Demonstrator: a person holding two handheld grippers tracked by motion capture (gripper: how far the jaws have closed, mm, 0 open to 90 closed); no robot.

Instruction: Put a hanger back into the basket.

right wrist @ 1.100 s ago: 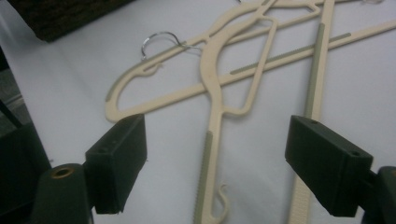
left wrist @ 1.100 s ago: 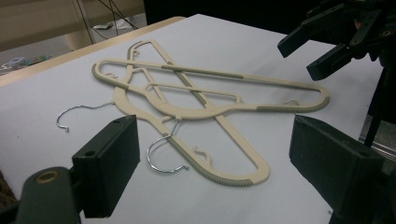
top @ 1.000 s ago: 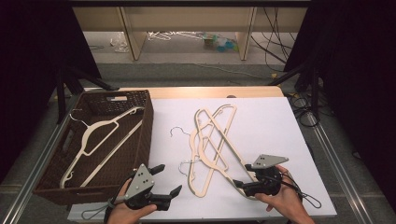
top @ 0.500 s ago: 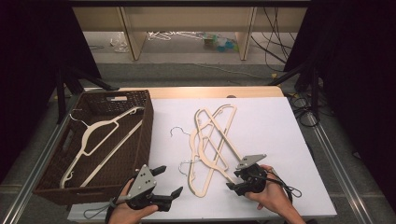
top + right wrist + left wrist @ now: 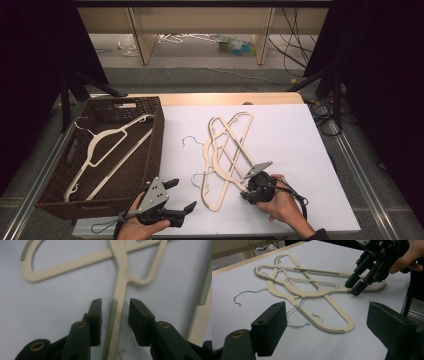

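While right claw (image 5: 113, 322) narrows round hanger (image 5: 120, 297) w/o gripping, I fear it drags tangled hangers (image 5: 225, 150); left claw (image 5: 327, 322) wide.

No readable text, labels or numbers anywhere.

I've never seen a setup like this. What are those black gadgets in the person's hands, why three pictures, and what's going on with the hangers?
No robot here: a person holds hand-operated tongs, one per hand. The high view looks down on the white table; the other two pictures come from cameras riding on each tool.

The left tongs wait open, holding nothing. The right tongs have just been closing around an arm of a cream hanger; its bar lies between the jaws, but gaps still show on both sides, so it isn't gripped yet.

That hanger belongs to a tangled pile of hangers on the table. Another hanger lies in the brown wicker basket at the left.
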